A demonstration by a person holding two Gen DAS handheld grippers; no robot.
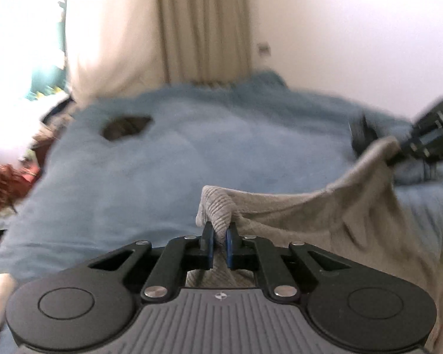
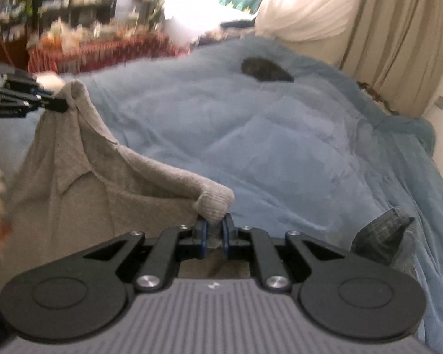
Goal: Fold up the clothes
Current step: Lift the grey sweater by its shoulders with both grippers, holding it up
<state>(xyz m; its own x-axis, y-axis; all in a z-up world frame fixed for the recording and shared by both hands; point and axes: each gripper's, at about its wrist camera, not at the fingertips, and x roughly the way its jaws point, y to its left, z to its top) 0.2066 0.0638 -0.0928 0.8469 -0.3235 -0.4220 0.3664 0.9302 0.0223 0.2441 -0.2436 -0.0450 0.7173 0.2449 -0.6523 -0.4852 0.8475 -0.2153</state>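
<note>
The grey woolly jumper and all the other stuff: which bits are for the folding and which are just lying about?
For the folding:
- grey knitted jumper, lifted off the bed
- left gripper, shut on a ribbed cuff
- right gripper, shut on the other cuff

Just lying about:
- fluffy blue blanket
- dark checked cloth
- beige curtains

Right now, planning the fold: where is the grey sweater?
Grey sweater hangs between left gripper and right gripper, over the blue blanket.
</note>
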